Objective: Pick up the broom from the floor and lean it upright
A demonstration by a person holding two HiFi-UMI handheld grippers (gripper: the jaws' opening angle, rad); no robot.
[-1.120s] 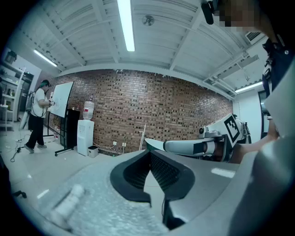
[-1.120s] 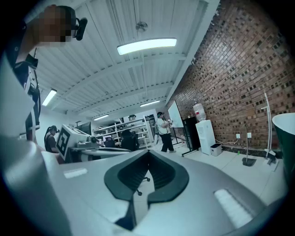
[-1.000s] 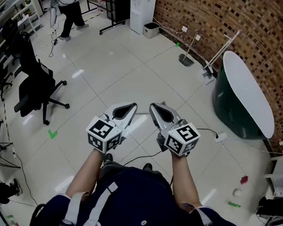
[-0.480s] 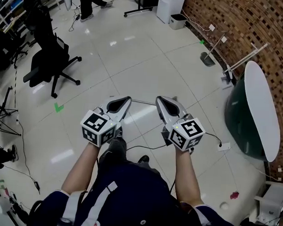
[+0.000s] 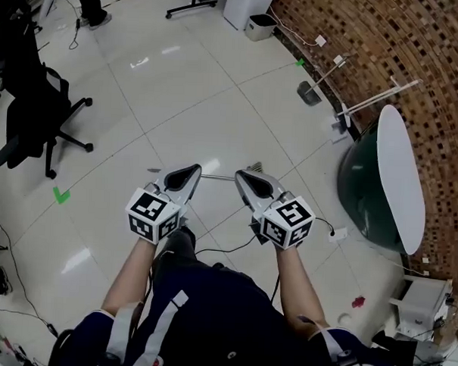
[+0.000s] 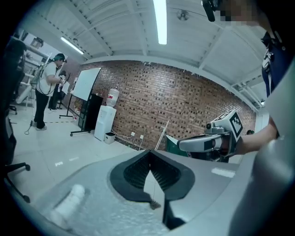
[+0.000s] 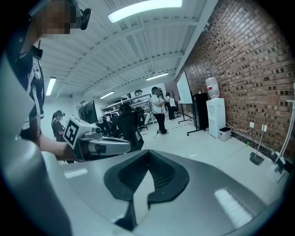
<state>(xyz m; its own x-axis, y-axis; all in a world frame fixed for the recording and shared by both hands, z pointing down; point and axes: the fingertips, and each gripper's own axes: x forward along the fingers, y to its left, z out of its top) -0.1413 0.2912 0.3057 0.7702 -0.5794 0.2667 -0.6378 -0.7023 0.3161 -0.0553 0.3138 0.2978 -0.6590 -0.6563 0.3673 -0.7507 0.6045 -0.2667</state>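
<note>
The broom (image 5: pixel 218 176) lies on the tiled floor; only a thin stretch of its metal handle shows between the two grippers, with a small grey end piece (image 5: pixel 254 167) just beyond the right one. My left gripper (image 5: pixel 194 169) hovers above the floor left of that stretch, jaws together and empty. My right gripper (image 5: pixel 241 174) is level with it on the right, also shut with nothing in it. The left gripper view shows the left gripper (image 6: pixel 149 152) with its tips touching and the right gripper (image 6: pixel 207 142) off to the side. In the right gripper view the right gripper (image 7: pixel 147 152) is shut too.
A green round table (image 5: pixel 381 177) with a white top stands tipped on its side by the brick wall at right. A dustpan (image 5: pixel 309 91) and a white-handled tool (image 5: pixel 373 101) lean at that wall. A black office chair (image 5: pixel 34 124) stands far left. A cable (image 5: pixel 230 250) trails by my feet.
Both grippers have moved forward and down together, side by side, jaws still together. The head view has swung, so the chair sits further left and the wall corner nearer.
</note>
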